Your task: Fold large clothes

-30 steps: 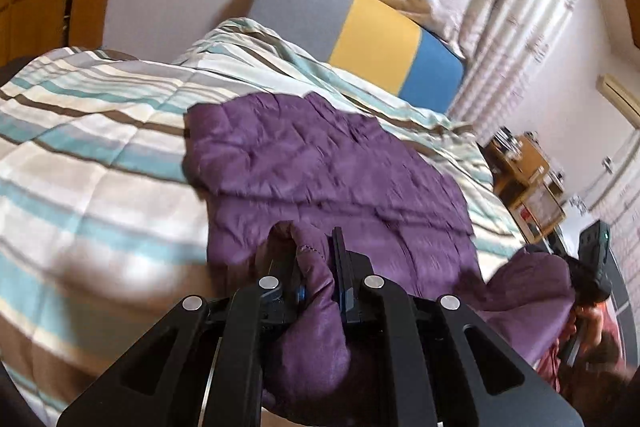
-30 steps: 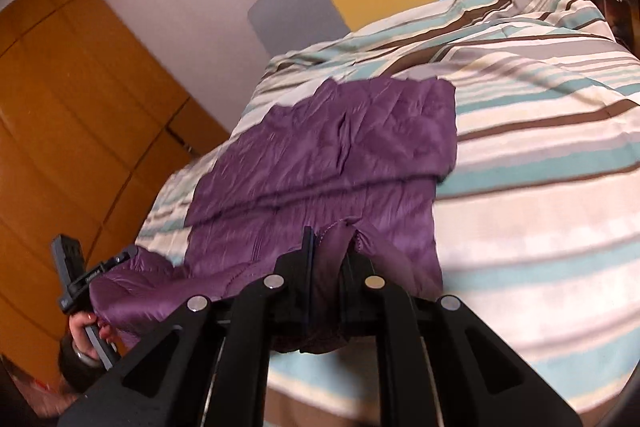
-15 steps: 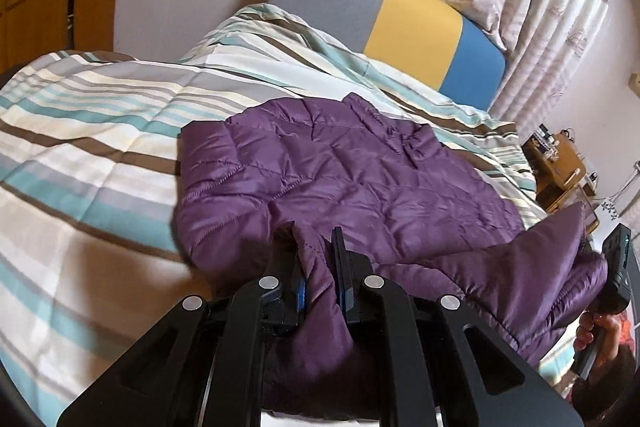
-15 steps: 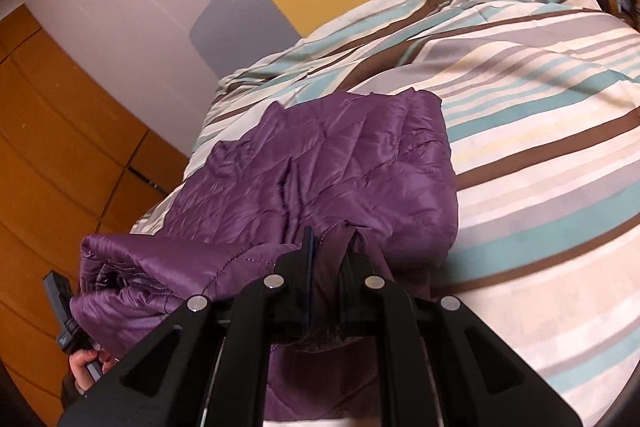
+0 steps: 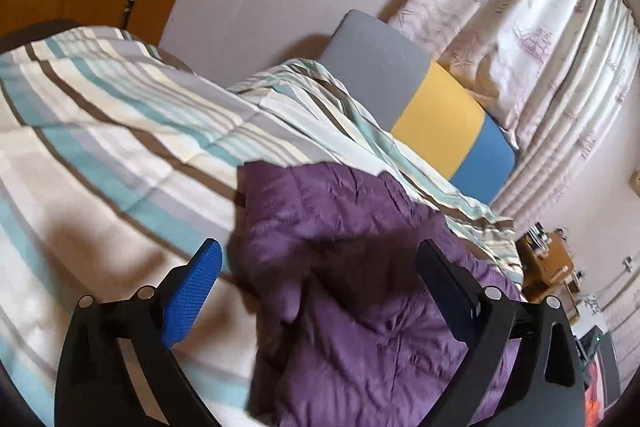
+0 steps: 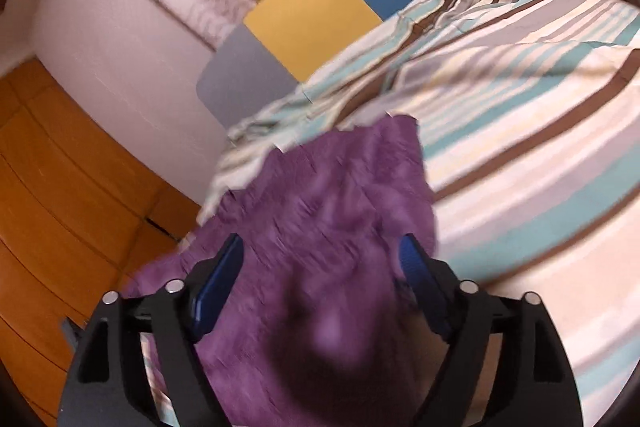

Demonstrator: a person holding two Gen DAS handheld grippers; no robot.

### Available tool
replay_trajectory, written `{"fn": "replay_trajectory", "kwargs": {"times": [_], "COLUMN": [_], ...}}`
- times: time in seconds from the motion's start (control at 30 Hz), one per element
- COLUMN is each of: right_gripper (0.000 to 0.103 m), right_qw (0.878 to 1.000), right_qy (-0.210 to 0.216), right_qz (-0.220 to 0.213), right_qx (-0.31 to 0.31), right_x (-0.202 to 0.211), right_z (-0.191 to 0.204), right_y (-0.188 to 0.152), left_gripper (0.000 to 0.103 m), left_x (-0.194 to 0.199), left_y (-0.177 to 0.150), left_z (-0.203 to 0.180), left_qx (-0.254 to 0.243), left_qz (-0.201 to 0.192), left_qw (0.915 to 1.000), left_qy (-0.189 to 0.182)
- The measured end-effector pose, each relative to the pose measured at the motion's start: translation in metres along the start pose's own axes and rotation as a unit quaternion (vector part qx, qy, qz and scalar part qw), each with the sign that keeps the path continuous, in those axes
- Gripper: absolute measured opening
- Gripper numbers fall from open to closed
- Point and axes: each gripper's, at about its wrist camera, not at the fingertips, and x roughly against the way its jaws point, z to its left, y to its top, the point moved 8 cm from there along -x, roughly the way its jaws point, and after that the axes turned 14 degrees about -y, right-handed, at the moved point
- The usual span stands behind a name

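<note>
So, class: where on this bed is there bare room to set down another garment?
Bare striped duvet lies on both sides of the purple jacket; the wider stretch runs from its edge toward the pillow end. The middle, under the jacket, is crowded.

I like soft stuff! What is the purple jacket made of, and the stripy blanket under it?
The purple jacket looks like thin, slightly shiny nylon-type fabric with padding inside: it has stitched quilt lines and puffs up between them. The stripy blanket looks like matte woven cotton, since it creases softly and does not shine. Both are guesses from looks alone.
</note>
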Motion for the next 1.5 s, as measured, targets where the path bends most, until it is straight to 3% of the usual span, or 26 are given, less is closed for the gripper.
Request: {"fn": "replay_trajectory", "kwargs": {"times": [0.17,0.27,0.43,0.47,0.5,0.63,1.1,1.13,1.2,1.23,1.3,1.4,1.5], "right_gripper": [0.082,0.064,0.036,0.031,0.029,0.02,0.02,0.027,0.045,0.052,0.056,0.071,0.073], "right_qw": [0.996,0.995,0.994,0.993,0.992,0.991,0.983,0.981,0.978,0.978,0.978,0.978,0.979], "right_qy": [-0.035,-0.024,-0.036,-0.037,-0.04,-0.035,-0.008,-0.007,-0.023,-0.035,-0.057,-0.067,-0.069], "right_qz": [0.051,0.076,0.076,0.075,0.075,0.081,0.116,0.118,0.116,0.106,0.07,0.038,0.03], "right_qx": [0.063,0.067,0.071,0.078,0.089,0.103,0.145,0.154,0.169,0.176,0.19,0.194,0.19], "right_x": [-0.012,-0.022,-0.026,-0.025,-0.022,-0.008,0.076,0.081,0.084,0.087,0.09,0.092,0.067], "right_z": [-0.002,0.004,0.009,0.011,0.013,0.018,-0.006,-0.007,-0.007,-0.007,-0.006,-0.002,0.008], "right_y": [-0.042,-0.059,-0.065,-0.066,-0.067,-0.072,-0.108,-0.11,-0.108,-0.104,-0.087,-0.071,-0.053], "left_gripper": [0.097,0.096,0.063,0.052,0.045,0.036,0.037,0.04,0.064,0.069,0.081,0.09,0.093], "left_x": [-0.024,-0.046,-0.061,-0.06,-0.058,-0.045,0.035,0.038,0.046,0.049,0.059,0.052,0.027], "left_y": [-0.047,-0.069,-0.086,-0.088,-0.089,-0.097,-0.157,-0.159,-0.158,-0.155,-0.14,-0.112,-0.095], "left_z": [-0.007,-0.015,-0.023,-0.026,-0.027,-0.034,-0.055,-0.056,-0.055,-0.055,-0.057,-0.058,-0.056], "left_qx": [-0.041,-0.053,-0.069,-0.07,-0.071,-0.082,-0.097,-0.1,-0.106,-0.106,-0.112,-0.122,-0.123], "left_qz": [0.082,0.127,0.156,0.162,0.166,0.179,0.206,0.207,0.207,0.204,0.176,0.142,0.137], "left_qw": [0.9958,0.9904,0.9853,0.9844,0.9836,0.9804,0.972,0.9716,0.9715,0.9722,0.9771,0.9818,0.9827], "left_qy": [-0.004,0.0,0.01,0.004,0.001,-0.01,-0.057,-0.057,-0.045,-0.044,-0.043,-0.029,-0.016]}}
